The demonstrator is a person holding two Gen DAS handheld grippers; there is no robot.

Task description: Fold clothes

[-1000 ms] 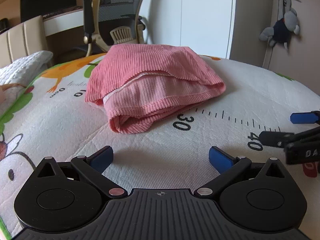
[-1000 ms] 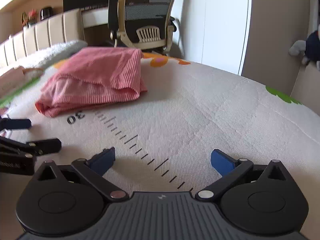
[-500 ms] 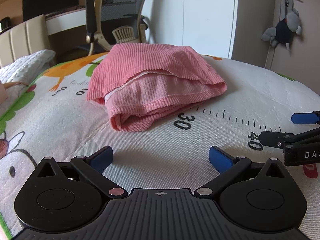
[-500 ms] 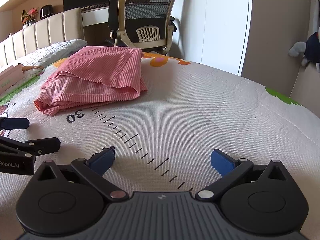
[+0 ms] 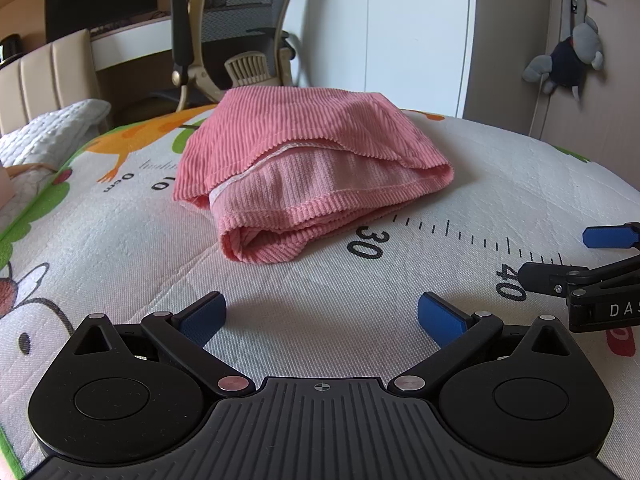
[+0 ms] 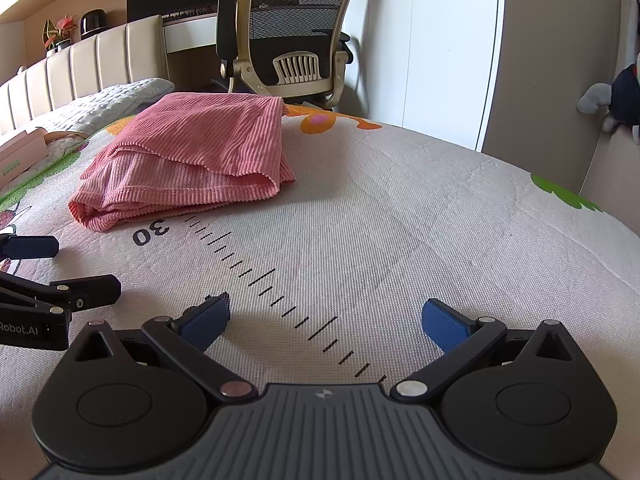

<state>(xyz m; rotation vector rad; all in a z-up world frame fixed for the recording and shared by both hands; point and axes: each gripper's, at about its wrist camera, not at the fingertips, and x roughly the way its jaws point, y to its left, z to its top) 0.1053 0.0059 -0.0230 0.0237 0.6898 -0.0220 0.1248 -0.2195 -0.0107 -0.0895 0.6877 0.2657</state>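
A pink ribbed garment (image 5: 304,168) lies folded in a thick bundle on the printed bed cover (image 5: 120,248), just beyond the printed "30" mark. My left gripper (image 5: 322,316) is open and empty, a short way in front of the bundle. The right gripper (image 6: 326,318) is also open and empty, hovering over the ruler marks to the right of the garment (image 6: 192,160). Each gripper shows at the edge of the other's view: the right gripper (image 5: 576,260) at the right edge, the left gripper (image 6: 60,268) at the left edge.
A mesh office chair (image 6: 292,32) and a desk stand behind the bed. A padded headboard (image 6: 80,72) and white quilt (image 5: 44,136) lie at the left. A plush toy (image 5: 568,60) hangs on the right wall. A pink box (image 6: 20,156) rests at the left edge.
Both grippers stayed open and empty. The cameras shifted slightly, and the folded garment has not changed shape.
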